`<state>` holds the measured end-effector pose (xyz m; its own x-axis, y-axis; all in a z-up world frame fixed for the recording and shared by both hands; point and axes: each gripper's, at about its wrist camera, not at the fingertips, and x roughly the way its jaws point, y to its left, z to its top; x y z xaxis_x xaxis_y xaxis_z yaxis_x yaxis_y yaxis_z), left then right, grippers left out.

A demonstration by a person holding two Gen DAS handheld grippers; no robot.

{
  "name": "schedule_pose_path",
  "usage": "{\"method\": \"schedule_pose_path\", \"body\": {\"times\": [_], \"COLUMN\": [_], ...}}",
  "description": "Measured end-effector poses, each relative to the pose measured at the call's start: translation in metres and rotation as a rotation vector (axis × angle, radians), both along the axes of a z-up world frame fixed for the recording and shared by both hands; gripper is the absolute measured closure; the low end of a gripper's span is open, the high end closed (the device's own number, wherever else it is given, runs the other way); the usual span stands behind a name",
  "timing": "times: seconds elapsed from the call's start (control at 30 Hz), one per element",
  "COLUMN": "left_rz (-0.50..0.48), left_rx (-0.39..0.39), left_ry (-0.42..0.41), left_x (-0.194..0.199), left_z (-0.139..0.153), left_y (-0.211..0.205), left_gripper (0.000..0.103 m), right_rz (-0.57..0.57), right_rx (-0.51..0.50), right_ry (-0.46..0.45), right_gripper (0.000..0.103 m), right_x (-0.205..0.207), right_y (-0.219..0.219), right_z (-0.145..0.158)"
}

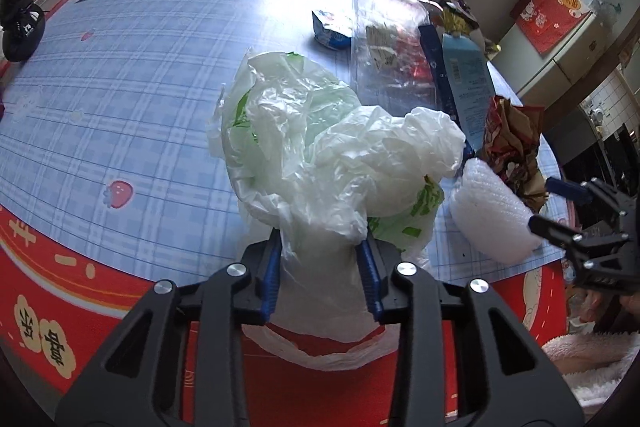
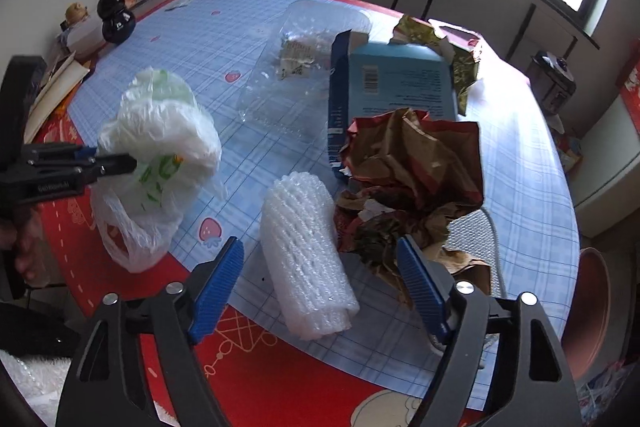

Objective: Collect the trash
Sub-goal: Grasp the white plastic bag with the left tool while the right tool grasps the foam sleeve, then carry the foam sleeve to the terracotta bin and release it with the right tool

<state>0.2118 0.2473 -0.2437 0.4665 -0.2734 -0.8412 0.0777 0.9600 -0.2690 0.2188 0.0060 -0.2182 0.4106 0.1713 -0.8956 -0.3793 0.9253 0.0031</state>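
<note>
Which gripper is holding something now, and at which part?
The left gripper holds the plastic bag at its bunched near end. The right gripper holds nothing.

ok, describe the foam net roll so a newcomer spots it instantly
Start at the table's near edge, where blue plaid meets the red border. The foam net roll lies there between the plastic bag and crumpled brown paper: the only white, ribbed mesh cylinder.

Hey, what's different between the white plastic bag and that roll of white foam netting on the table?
The plastic bag is thin, crumpled and shapeless with green print; the foam netting is a plain white, ribbed roll. The bag sits between the left gripper pads, which press on it; the netting lies loose on the table, with the right gripper open around it. Both are whitish packaging near the table's front edge.
</note>
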Motion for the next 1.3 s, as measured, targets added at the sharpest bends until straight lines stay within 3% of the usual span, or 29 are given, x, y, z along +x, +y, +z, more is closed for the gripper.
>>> {"method": "schedule_pose_path", "body": {"times": [0.23,0.37,0.47,0.63,0.77,0.93,1.1,1.3], "left_rz": [0.052,0.050,0.047,0.039,0.044,0.063,0.042,0.019], "left_rx": [-0.030,-0.045,-0.049,-0.042,-0.028,-0.035,-0.011,-0.012], "left_ry": [-0.102,-0.121,-0.129,-0.148,-0.184,-0.229,-0.269,-0.295], "left_x": [0.014,0.018,0.016,0.017,0.015,0.008,0.007,0.013], "left_z": [0.038,0.046,0.049,0.059,0.075,0.103,0.129,0.156], "left_y": [0.035,0.038,0.035,0.020,0.001,-0.033,-0.086,-0.159], "left_gripper": [0.067,0.067,0.067,0.067,0.067,0.066,0.066,0.066], "right_rz": [-0.083,-0.114,-0.106,-0.066,-0.081,-0.187,-0.362,-0.587], "right_rx": [-0.013,0.003,0.051,0.177,0.217,0.262,0.281,0.203], "right_ry": [0.135,0.162,0.115,-0.038,-0.147,-0.269,-0.381,-0.426], "right_gripper": [0.045,0.068,0.073,0.073,0.073,0.073,0.073,0.073], "right_x": [0.016,0.012,0.007,-0.001,-0.003,-0.004,-0.011,-0.030], "right_y": [0.007,0.004,0.001,-0.012,-0.038,-0.106,-0.210,-0.348], "right_z": [-0.026,-0.029,-0.014,0.026,0.055,0.093,0.121,0.116]}}
